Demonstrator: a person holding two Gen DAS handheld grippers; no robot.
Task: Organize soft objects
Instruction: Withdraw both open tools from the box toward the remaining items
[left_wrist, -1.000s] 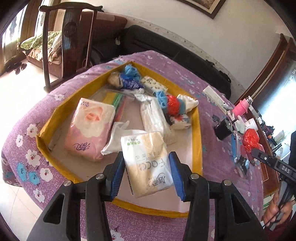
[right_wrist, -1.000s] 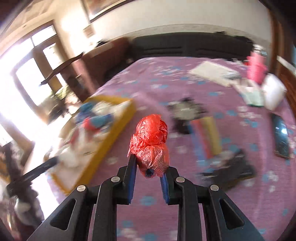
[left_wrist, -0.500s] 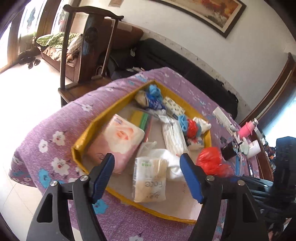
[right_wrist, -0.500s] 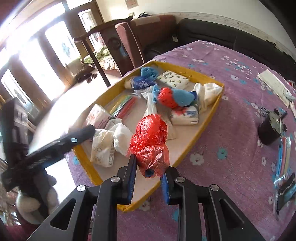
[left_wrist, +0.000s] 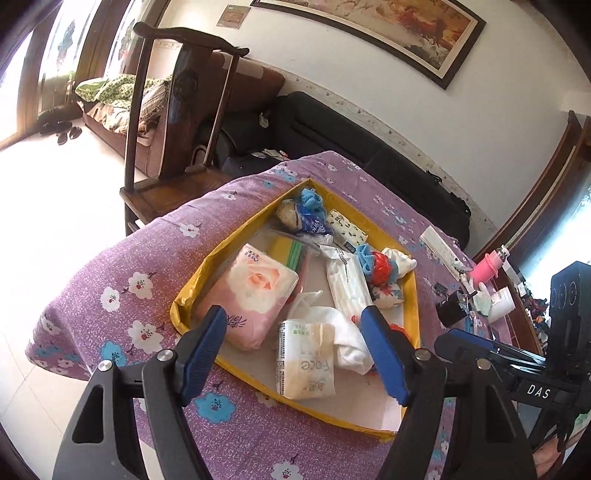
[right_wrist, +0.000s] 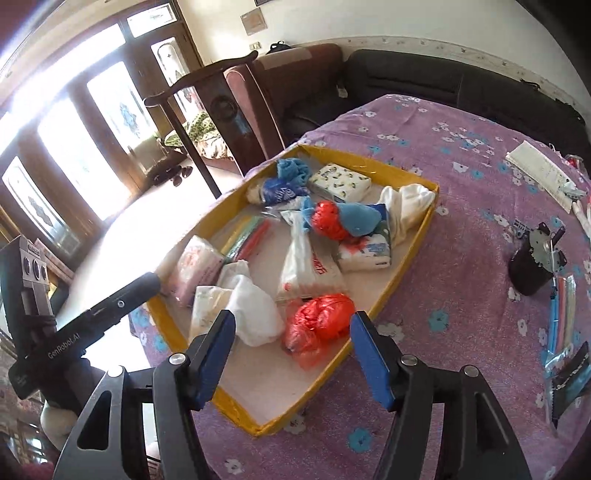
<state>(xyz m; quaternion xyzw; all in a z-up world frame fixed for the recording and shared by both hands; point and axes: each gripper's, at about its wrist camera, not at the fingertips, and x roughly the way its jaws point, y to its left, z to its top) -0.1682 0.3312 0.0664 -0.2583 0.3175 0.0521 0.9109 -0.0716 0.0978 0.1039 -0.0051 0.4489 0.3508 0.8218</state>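
Right gripper (right_wrist: 291, 354) has just let its jaws spread wide, and the red bag (right_wrist: 319, 325) sits loose in the yellow tray (right_wrist: 402, 273), near the 5 o'clock edge, pads not touching it. Left gripper (left_wrist: 293, 354) has jaws wide too, nothing between them, hovering above the beige tissue pack (left_wrist: 304, 363) at the tray's near side. White bag (right_wrist: 251, 310) lies at 9 o'clock of the red one, pink tissue pack (left_wrist: 253, 295) further left. Purple flowered cloth (right_wrist: 461, 206) is under everything.
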